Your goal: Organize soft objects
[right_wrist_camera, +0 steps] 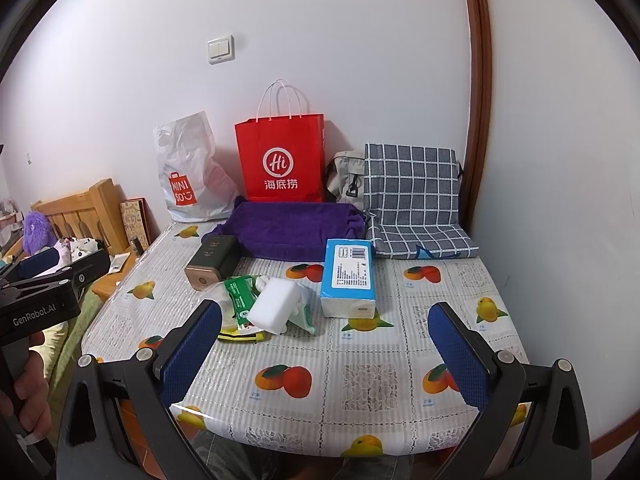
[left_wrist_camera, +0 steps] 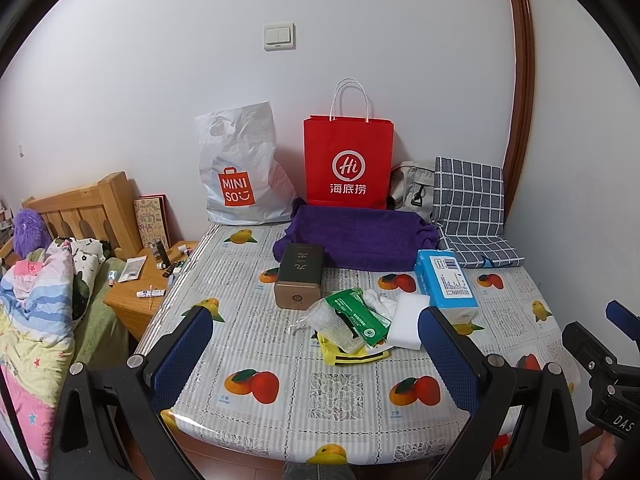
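Looking through my left wrist camera, I see my left gripper (left_wrist_camera: 316, 344) with its blue fingers spread wide and holding nothing, poised above the near edge of the fruit-patterned surface (left_wrist_camera: 320, 392). Between the fingers, further in, lies the small heap of soft things: a white sponge (left_wrist_camera: 408, 320), a green packet (left_wrist_camera: 356, 316), a mesh scrubber (left_wrist_camera: 340, 328) and a yellow cloth (left_wrist_camera: 348, 356) underneath. A blue tissue pack (left_wrist_camera: 444, 284) sits just right of the heap, a dark tin (left_wrist_camera: 298, 280) just left, a purple towel (left_wrist_camera: 356, 240) behind. I judge the step to be a first reach; taking the sponge from on top, squeezed gently, should avoid dragging the rest. My right gripper (left_wrist_camera: 608, 364) shows only partly at the right edge.

Through my right wrist camera, my right gripper (right_wrist_camera: 324, 344) is likewise wide open and empty above the near edge. The sponge (right_wrist_camera: 274, 304) overlaps the green packet (right_wrist_camera: 238, 300); the yellow cloth (right_wrist_camera: 240, 336) is mostly buried. My left gripper (right_wrist_camera: 44, 280) is cut off at left, and what fills the bags at the wall is hidden.
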A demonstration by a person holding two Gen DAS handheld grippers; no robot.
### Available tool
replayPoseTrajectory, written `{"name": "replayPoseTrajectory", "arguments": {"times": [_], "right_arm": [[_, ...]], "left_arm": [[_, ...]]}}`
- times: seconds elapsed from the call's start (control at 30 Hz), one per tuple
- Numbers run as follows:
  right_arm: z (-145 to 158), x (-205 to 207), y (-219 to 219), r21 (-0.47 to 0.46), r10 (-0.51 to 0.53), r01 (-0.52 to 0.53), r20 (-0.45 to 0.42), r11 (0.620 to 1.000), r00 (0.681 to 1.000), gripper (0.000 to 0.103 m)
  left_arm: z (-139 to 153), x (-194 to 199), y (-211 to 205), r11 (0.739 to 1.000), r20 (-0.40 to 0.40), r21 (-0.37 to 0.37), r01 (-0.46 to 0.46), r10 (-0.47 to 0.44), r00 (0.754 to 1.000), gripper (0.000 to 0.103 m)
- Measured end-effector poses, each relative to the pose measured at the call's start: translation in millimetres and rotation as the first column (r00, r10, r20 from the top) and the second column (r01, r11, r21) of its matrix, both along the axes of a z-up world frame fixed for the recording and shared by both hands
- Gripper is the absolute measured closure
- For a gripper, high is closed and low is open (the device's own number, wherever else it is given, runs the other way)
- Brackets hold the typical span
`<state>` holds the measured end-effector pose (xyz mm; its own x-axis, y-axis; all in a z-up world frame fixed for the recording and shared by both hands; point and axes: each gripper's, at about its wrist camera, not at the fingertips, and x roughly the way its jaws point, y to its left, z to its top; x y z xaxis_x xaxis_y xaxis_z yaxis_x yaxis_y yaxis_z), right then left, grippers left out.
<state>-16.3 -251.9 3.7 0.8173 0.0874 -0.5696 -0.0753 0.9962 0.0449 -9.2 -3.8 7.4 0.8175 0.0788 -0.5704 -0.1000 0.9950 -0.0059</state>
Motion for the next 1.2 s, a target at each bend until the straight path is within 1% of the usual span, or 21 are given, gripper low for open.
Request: {"name": "replayPoseTrajectory", "arguments": {"times": [0.9,1.2], "right_arm": [[1.3,-2.6,-1.1,0.0,0.0,0.0,0.005,1.0,1.0,0.001],[-0.1,-4.0,-1.1,0.0,-0.002,0.002,0.008,1.0,1.0,0.001]], "left_arm": [[-1.7,0.1,-1.2,1.0,-0.008,-0.004,0.008,-0.008,1.0,0.0],[-7.2,-1.4,-6.2,0.999,-0.004,-0.007,0.05,-0.05,0.999,0.0]]}}
